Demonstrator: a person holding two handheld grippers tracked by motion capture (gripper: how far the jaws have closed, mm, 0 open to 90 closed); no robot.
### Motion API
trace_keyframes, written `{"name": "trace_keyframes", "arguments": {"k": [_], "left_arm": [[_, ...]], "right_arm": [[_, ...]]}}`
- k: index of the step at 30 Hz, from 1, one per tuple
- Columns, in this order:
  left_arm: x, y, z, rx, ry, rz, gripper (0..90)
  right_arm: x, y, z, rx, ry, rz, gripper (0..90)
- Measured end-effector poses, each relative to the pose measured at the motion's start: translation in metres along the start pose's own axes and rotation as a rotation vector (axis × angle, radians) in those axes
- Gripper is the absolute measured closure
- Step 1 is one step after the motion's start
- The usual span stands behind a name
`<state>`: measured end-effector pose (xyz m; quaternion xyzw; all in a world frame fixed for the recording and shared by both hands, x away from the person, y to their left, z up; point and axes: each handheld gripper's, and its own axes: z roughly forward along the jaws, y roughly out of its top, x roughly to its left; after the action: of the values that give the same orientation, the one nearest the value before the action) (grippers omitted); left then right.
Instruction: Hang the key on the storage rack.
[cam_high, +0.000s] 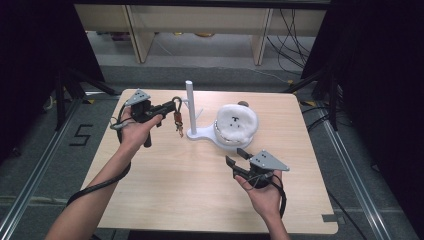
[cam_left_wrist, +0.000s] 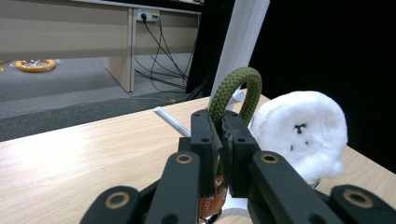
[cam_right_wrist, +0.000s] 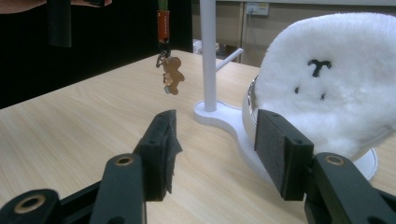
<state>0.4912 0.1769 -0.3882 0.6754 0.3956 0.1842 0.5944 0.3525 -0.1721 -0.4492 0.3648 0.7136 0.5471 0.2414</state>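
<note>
- Your left gripper (cam_high: 167, 107) is clamped on the olive cord loop (cam_left_wrist: 236, 88) of the keychain (cam_high: 178, 121), which dangles at nine o'clock of the white stand (cam_high: 191, 107).
- Your right gripper (cam_right_wrist: 212, 154) has its jaws apart, empty, at five o'clock of the stand, near the fluffy white plush (cam_high: 236, 125).

Keychain (cam_high: 177, 119) hangs left of stand (cam_high: 191, 107).

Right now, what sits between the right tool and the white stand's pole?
Just bare tabletop in the high view. The right tool, jaws open, points toward the stand's pole; the plush cap lies off to the side of that line.
</note>
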Motion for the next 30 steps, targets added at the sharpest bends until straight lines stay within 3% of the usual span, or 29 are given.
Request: {"name": "trace_keyframes", "arguments": {"k": [1,4,8,9,15,16,17,30], "left_arm": [[0.0,0.0,0.0,0.001,0.001,-0.001,84.0],[0.001,0.0,0.002,0.005,0.003,-0.006,84.0],[0.001,-0.001,0.005,0.009,0.003,-0.011,83.9],[0.002,-0.001,0.007,0.009,0.002,-0.011,83.9],[0.002,-0.004,0.013,0.019,0.005,-0.027,83.8],[0.001,-0.004,0.015,0.02,0.003,-0.032,83.8],[0.001,-0.005,0.016,0.023,0.004,-0.034,83.8],[-0.001,-0.01,0.023,0.028,0.023,-0.02,81.5]], "right_arm": [[0.001,0.0,-0.001,0.005,0.0,0.023,49.8],[-0.001,0.0,0.0,-0.014,0.005,-0.006,49.8],[-0.001,-0.001,-0.001,-0.002,0.001,0.007,49.8],[0.002,-0.001,-0.002,0.005,-0.009,0.035,49.8],[0.0,-0.001,-0.003,0.004,-0.008,0.023,49.8],[-0.003,-0.001,-0.002,-0.008,-0.007,-0.008,49.8],[-0.002,-0.002,-0.002,-0.007,0.008,0.018,49.7],[-0.005,-0.003,-0.004,-0.009,-0.014,0.001,49.7]]}}
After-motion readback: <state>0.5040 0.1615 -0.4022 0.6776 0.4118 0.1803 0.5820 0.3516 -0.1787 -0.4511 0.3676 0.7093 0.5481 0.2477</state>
